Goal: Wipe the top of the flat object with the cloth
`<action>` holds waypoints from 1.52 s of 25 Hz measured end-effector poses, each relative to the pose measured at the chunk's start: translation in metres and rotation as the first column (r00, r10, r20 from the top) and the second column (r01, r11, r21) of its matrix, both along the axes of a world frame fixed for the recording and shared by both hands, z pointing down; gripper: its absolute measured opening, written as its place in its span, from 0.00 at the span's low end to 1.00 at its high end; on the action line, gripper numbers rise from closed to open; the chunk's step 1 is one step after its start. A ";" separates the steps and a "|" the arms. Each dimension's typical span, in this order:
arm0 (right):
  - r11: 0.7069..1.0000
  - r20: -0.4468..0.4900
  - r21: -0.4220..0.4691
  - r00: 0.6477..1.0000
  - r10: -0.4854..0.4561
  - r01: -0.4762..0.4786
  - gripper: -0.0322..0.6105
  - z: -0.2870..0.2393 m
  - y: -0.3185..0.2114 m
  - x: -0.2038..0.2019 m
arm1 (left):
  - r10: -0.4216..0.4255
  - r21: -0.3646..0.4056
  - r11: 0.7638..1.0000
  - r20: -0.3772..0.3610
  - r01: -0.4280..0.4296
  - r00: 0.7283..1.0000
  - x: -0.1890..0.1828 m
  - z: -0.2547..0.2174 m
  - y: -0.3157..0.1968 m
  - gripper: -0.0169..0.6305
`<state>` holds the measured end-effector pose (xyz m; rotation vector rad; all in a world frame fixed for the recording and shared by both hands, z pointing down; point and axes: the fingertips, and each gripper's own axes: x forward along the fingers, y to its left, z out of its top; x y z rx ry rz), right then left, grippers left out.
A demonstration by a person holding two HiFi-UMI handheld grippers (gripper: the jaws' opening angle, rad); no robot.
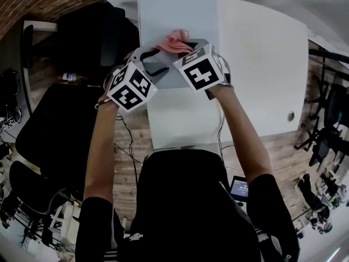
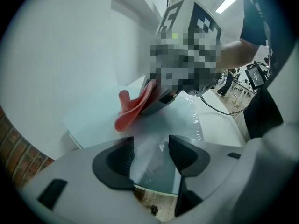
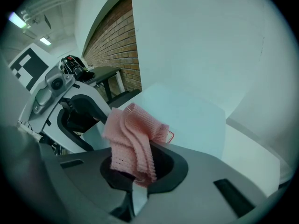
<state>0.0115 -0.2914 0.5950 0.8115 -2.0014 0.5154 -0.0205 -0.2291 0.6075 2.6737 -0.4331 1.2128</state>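
Observation:
A pale flat object [image 1: 174, 15] lies on the white table [image 1: 262, 53]. My right gripper [image 1: 181, 48] is shut on a pink knitted cloth [image 1: 175, 41] and holds it just above the flat object's near part. In the right gripper view the cloth [image 3: 133, 141] bunches up out of the closed jaws over the flat object [image 3: 187, 120]. My left gripper [image 1: 151, 64] hovers close on the left, open, with nothing held. In the left gripper view its jaws [image 2: 152, 160] stand apart above the flat object's [image 2: 103, 118] near edge, facing the cloth [image 2: 132, 109].
Black chairs [image 1: 57, 130] stand left of the table, with a bottle [image 1: 70, 77] on a surface behind them. Cables hang off the table's near edge. A small screen [image 1: 239, 189] sits low at the right. A brick wall [image 3: 114, 41] runs along the left.

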 end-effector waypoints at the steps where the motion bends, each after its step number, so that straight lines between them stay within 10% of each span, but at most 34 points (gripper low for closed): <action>1: 1.000 0.000 0.000 1.000 0.006 -0.006 0.12 0.000 -0.002 0.002 | 0.000 0.001 1.000 -0.001 0.000 1.000 0.000 0.000 0.000 0.39; 22: 0.974 -0.049 0.001 0.973 0.224 -0.225 0.12 0.005 -0.025 0.102 | -0.006 0.003 1.000 -0.028 0.006 1.000 -0.001 0.001 0.000 0.39; 38: 0.988 -0.047 0.013 0.986 0.158 -0.157 0.12 0.005 -0.029 0.062 | -0.011 0.003 1.000 -0.045 0.011 0.999 -0.002 0.001 0.000 0.39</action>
